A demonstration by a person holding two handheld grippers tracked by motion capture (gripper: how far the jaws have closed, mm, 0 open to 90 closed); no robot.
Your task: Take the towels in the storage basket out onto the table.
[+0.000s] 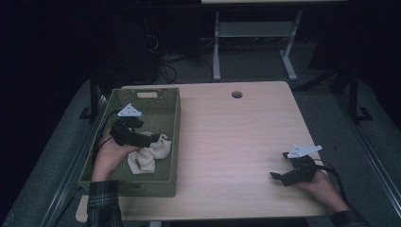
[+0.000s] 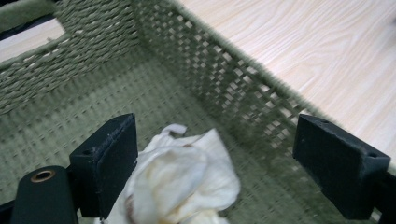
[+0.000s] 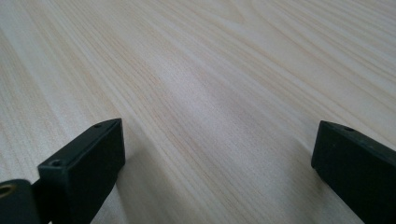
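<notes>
Left gripper (image 2: 217, 163): fingers (image 2: 109, 161) stand wide apart, clamped on nothing. A crumpled cream cloth (image 2: 182, 182) lies between them, pressed against the inner face of one finger and well clear of the other. The cloth shows brownish marks, possibly stains; the blur does not allow a firm finding. It rests on the floor of the green woven basket (image 2: 224, 79), near the basket's wall on the side facing the open tabletop. In the high view the left gripper (image 1: 150, 138) sits low inside the basket (image 1: 176, 142), with the cloth (image 1: 149, 156) bunched at its tip toward the near end of the basket.

Right gripper (image 3: 217, 172): fingers (image 3: 88, 163) likewise wide apart, holding nothing, just above bare light-wood tabletop (image 3: 210, 70). In the high view the right gripper (image 1: 279, 176) sits well apart from the basket, near the tabletop's (image 1: 227, 137) front edge on the side opposite the basket, a hand (image 1: 321, 187) behind it.
</notes>
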